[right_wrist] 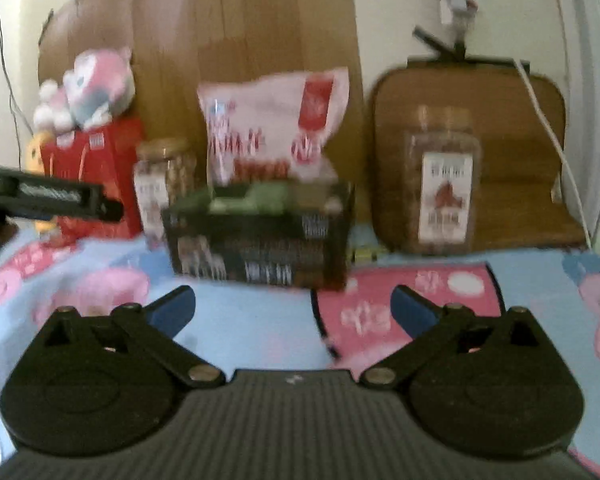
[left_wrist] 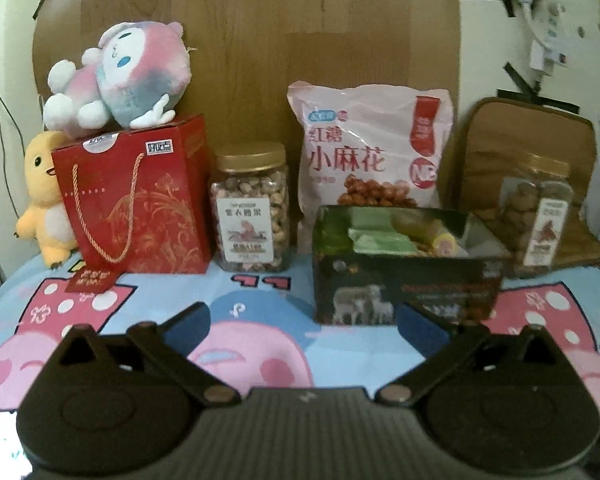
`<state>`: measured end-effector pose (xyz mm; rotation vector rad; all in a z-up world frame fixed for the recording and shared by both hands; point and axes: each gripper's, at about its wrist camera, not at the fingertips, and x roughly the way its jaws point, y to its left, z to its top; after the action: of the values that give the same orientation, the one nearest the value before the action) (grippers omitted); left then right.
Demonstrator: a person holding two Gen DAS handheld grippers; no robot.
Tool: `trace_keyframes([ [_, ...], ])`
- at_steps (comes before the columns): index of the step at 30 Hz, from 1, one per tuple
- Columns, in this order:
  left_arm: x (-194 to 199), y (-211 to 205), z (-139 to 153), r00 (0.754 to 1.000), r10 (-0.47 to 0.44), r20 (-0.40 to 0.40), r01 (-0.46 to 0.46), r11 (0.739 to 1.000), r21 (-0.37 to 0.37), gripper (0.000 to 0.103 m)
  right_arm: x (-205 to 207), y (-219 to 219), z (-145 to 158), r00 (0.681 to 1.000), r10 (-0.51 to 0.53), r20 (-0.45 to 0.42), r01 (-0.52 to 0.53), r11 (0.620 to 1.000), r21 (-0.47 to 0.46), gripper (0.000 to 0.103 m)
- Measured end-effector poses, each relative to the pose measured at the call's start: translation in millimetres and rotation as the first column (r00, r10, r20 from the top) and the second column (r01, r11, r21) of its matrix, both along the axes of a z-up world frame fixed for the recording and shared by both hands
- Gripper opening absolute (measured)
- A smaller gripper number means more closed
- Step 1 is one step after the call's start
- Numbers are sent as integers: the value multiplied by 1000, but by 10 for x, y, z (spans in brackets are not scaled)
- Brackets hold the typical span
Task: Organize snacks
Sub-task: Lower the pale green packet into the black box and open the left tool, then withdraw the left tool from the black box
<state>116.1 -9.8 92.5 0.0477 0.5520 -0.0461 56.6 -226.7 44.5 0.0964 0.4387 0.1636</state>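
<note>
Snack box: a dark open-topped box (left_wrist: 404,284) sits on the cartoon-print cloth (left_wrist: 260,320), just ahead of both grippers, with green packets (left_wrist: 380,240) and a wrapped roll inside.
Pink bag: a big pink snack bag (left_wrist: 370,148) stands upright right behind the box, against the brown board (left_wrist: 260,60).
Left jar: a gold-lidded nut jar (left_wrist: 252,208) stands between the bag and the red gift box (left_wrist: 140,200).
Right jar: a second jar (right_wrist: 444,180) stands to the right of the box; whether they touch is hard to tell through the blur.
Toys: a pink plush (left_wrist: 120,80) lies on the red gift box, a yellow plush (left_wrist: 44,200) beside it.
Left gripper (left_wrist: 304,320): jaws spread wide, nothing between them.
Right gripper (right_wrist: 292,308): likewise wide and empty.
</note>
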Motion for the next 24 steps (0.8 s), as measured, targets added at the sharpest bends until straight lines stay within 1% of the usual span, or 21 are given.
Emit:
trace_keyframes([
  [4,-193,-56,11,1000,1,-3,-1,1000,0,103,-118,34,44,1000,-23,6,23,1000,0,103],
  [7,-299,-56,3,1000,-19,2,19,999,-36,103,-221,-1,68,999,-43,-6,43,998,38,103],
  [9,-385,-54,4,1000,-17,23,18,998,-53,103,-337,-29,60,998,-59,-10,60,997,53,103],
  [12,-453,-79,10,1000,10,24,-9,999,-35,103,-441,-82,59,997,-75,-18,76,994,81,103],
  [19,-536,-147,26,1000,10,7,-10,1000,-15,103,-549,-125,78,996,-92,-13,92,990,110,103],
  [24,-587,-222,29,1000,2,8,-2,1000,3,103,-588,-139,102,996,-94,1,93,989,112,103],
])
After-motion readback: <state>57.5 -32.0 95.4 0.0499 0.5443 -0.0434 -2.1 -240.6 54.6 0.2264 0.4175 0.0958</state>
